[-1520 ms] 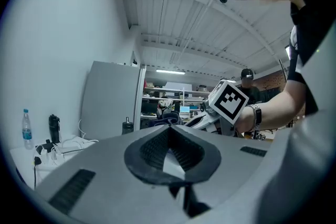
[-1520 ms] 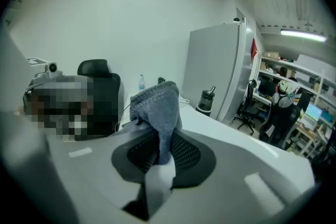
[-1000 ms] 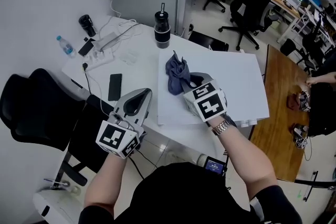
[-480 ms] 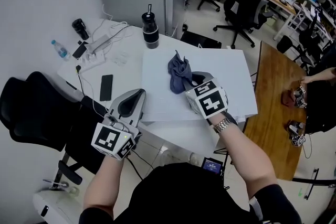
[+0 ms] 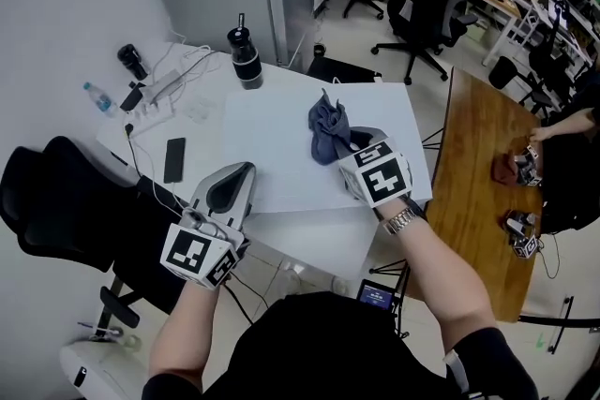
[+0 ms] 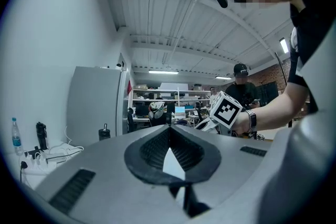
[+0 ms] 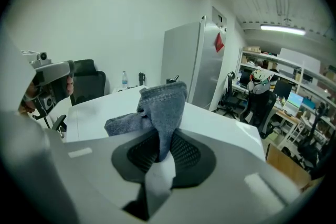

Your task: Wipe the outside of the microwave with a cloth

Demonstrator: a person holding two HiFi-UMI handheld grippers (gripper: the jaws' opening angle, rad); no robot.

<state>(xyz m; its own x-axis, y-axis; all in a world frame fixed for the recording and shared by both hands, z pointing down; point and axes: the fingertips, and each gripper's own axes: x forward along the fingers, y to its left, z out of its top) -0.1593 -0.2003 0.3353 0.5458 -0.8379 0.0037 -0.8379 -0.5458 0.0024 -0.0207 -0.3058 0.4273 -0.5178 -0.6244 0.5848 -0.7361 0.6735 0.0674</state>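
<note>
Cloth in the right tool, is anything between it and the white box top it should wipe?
Nothing visible. The right tool is shut on the cloth just over the white box, whose top is bare. The black bottle stands off it, past its far corner.

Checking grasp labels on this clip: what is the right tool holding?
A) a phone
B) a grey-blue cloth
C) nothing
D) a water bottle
B: in the right gripper view, the right tool has its jaws pinched together on the grey-blue cloth, which stands bunched up above them.
</note>
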